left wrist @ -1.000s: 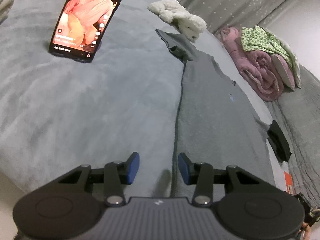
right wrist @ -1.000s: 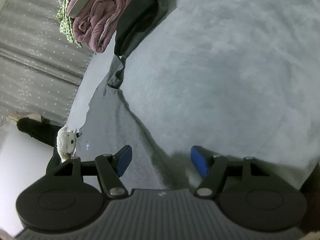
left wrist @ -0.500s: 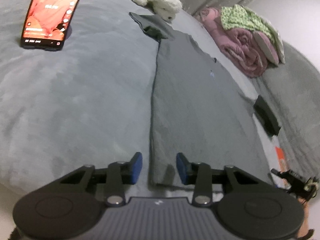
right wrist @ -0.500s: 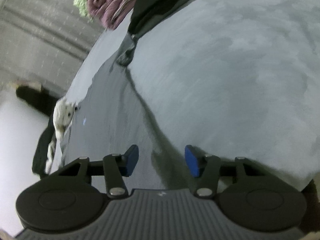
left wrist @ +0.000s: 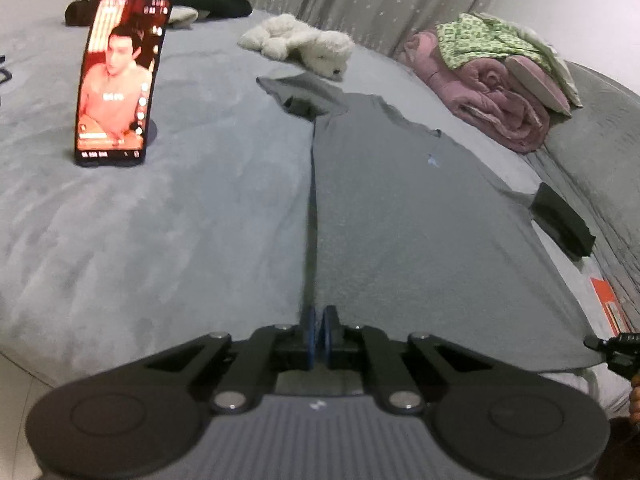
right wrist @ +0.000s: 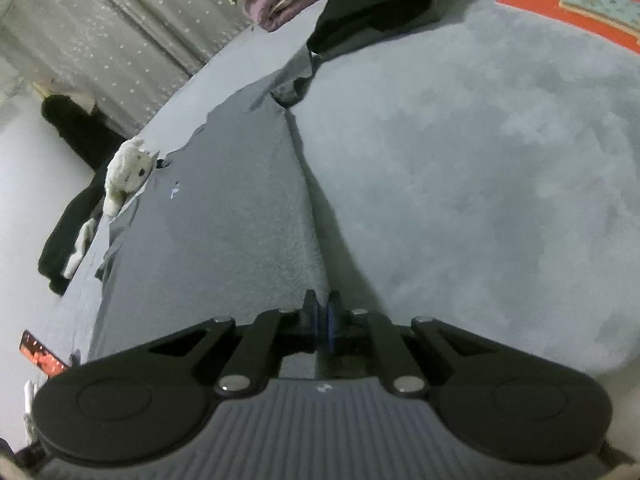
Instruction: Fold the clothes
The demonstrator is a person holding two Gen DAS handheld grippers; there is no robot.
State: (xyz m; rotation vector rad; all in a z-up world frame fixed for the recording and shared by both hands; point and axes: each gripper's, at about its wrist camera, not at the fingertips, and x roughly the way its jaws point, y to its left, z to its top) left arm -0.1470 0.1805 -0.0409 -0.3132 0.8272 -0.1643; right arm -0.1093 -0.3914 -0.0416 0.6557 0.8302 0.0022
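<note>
One grey T-shirt lies spread flat on the grey bed, its hem at the near edge and its two sleeves toward the far side. Two hand-held grippers work on it, one at each near corner. The left hand-held gripper has just been closing and its blue pads are together, clamped on the shirt's near left corner, where the side seam runs straight away from the pads. The right hand-held gripper has likewise just been closing and is clamped on the near right corner, with the shirt's right edge raised in a ridge ahead of it.

Around the shirt there is one phone propped upright at the far left, screen lit, well apart from the cloth. One white plush toy lies just beyond the left sleeve. One rolled pink quilt with one green patterned cloth on top sits at the far right. One small black item lies beside the right sleeve, and one orange booklet lies far right on the bed.

To the left of the shirt, the bed is bare between seam and phone; to the right, a broad bare stretch runs out to the booklet.
</note>
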